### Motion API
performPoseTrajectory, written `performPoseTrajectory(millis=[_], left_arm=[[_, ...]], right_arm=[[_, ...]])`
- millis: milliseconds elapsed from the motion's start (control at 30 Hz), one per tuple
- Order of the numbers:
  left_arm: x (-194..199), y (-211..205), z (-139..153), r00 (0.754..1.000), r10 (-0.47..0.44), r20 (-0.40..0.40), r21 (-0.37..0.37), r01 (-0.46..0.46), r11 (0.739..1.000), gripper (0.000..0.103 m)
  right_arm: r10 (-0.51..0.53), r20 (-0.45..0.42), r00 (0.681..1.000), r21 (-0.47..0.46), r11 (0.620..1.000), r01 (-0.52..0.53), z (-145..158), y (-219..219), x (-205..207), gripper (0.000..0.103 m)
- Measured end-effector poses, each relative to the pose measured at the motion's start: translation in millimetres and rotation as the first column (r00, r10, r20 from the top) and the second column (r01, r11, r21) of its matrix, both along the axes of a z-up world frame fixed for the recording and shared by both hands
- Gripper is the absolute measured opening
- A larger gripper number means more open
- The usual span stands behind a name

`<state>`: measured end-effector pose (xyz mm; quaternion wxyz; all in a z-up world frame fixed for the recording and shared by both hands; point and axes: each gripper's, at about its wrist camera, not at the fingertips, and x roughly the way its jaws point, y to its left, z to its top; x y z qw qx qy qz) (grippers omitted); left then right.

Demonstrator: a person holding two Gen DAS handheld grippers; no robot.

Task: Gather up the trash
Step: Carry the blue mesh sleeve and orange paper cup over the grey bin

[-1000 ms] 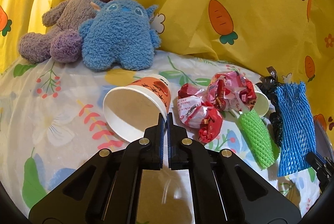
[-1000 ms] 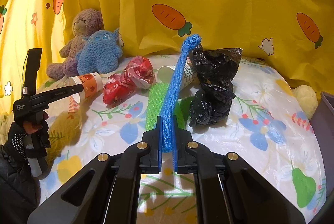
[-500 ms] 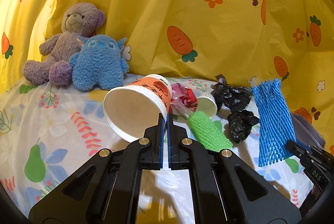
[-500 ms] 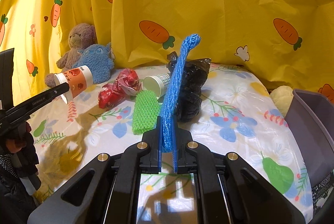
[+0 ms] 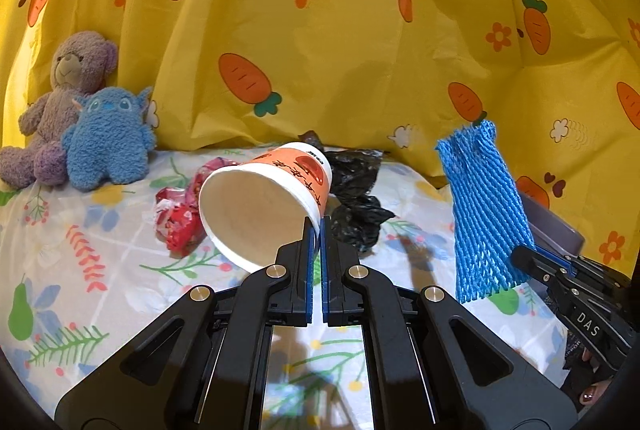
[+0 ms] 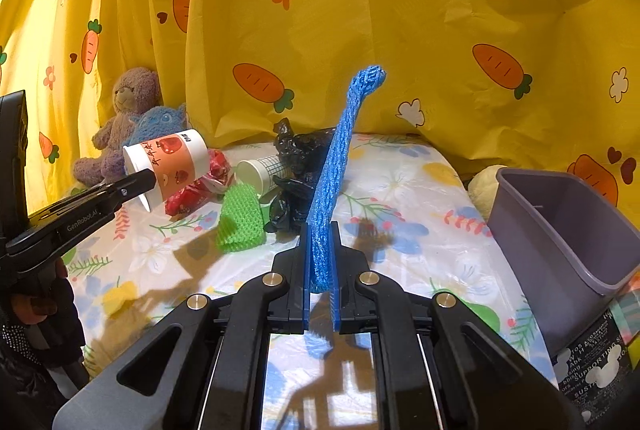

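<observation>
My left gripper [image 5: 317, 226] is shut on the rim of an orange and white paper cup [image 5: 264, 201] and holds it above the table; the cup also shows in the right wrist view [image 6: 168, 161]. My right gripper [image 6: 320, 230] is shut on a blue foam net sleeve [image 6: 340, 157], which stands upright from the jaws; the sleeve also shows in the left wrist view [image 5: 484, 209]. On the table lie red wrappers [image 5: 176, 213], a black plastic bag [image 6: 296, 165], a green foam net [image 6: 240, 218] and a small white cup [image 6: 260, 171].
A purple bin [image 6: 560, 242] stands at the table's right edge, with a pale plush [image 6: 484, 185] behind it. A purple teddy bear [image 5: 60, 97] and a blue plush toy [image 5: 108, 137] sit at the back left against the yellow carrot curtain [image 5: 340, 29].
Both grippers have lifted and pulled back from the table with the cup and the blue sleeve. The purple bin has come into the right wrist view.
</observation>
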<state>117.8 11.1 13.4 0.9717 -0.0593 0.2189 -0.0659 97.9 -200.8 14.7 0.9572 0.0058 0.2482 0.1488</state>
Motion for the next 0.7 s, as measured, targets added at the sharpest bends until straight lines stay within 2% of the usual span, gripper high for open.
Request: performPoseTrajectory(millis=[200, 367, 700], left_arm=[[6, -43, 7, 0.996, -0.093, 0.009, 0.009, 0.093, 0.996, 0.002], [11, -85, 17, 0.982, -0.186, 0.028, 0.029, 0.185, 0.982, 0.002], [27, -176, 34, 0.921, -0.386, 0.057, 0.062, 0.382, 0.922, 0.002]], right_arm=[[-0.056, 0.018, 0.998, -0.005, 0.998, 0.056, 6, -30, -6, 0.009], [-0.118, 0.031, 0.993, -0.009, 0.993, 0.118, 12, -57, -8, 0.009], [-0.302, 0.055, 0.952, -0.025, 0.952, 0.304, 22, -125, 1, 0.009]])
